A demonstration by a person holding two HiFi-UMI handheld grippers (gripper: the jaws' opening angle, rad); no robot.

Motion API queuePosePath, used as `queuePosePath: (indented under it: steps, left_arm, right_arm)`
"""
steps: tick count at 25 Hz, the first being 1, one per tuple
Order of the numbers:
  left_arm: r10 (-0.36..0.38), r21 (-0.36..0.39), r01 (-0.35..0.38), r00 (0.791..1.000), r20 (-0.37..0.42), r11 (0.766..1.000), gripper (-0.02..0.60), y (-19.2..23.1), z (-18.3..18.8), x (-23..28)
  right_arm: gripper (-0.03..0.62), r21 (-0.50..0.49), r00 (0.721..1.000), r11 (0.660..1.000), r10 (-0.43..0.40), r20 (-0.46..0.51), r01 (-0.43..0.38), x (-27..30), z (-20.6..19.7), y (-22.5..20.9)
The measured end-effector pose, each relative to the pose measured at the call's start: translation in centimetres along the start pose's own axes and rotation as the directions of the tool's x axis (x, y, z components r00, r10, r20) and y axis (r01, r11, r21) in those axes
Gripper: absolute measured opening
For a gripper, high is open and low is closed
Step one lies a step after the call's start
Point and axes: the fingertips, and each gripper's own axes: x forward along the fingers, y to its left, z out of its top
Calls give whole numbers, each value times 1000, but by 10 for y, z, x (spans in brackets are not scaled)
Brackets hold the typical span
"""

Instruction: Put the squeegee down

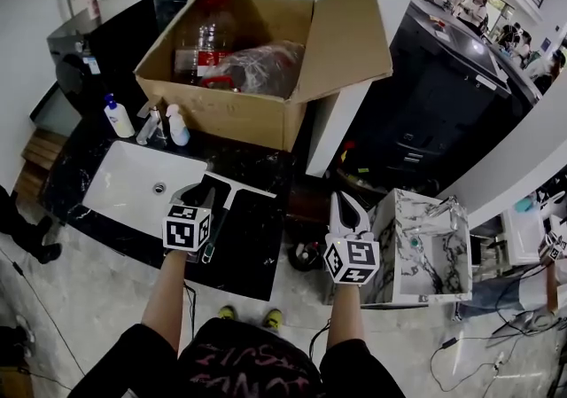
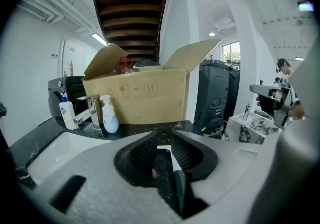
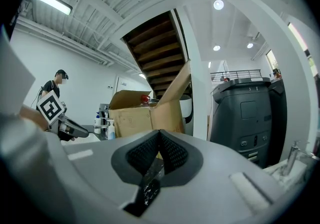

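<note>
Left gripper (image 1: 193, 194) hovers with jaws partly apart over the squeegee (image 1: 248, 188) lying on the black counter (image 1: 257, 245) beside a white sink (image 1: 111, 166); right gripper (image 1: 345, 207) is clenched and empty.

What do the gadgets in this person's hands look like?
Both the left gripper and the right gripper have pale grey bodies, two black ribbed pads and a white cube printed with black square markers. The person wears a dark top with pinkish lettering.

Black marble counter (image 1: 261, 250) with white sink (image 1: 124, 176), bearing cardboard box (image 1: 230, 113), blue-labelled bottle (image 1: 118, 117), white bottle (image 1: 177, 127) and, seemingly, the squeegee (image 1: 239, 187).
</note>
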Motion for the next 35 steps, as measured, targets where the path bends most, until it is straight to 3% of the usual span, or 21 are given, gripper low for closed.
queuePosePath:
  steps: [14, 35]
  left_arm:
    - [39, 42, -47, 982, 186, 998, -2, 6, 71, -41]
    - [19, 38, -33, 950, 313, 999, -2, 4, 95, -74]
  right_arm:
    - [9, -7, 1000, 1000, -10, 22, 10, -6, 10, -2]
    - [9, -36, 1000, 999, -14, 13, 14, -13, 15, 0]
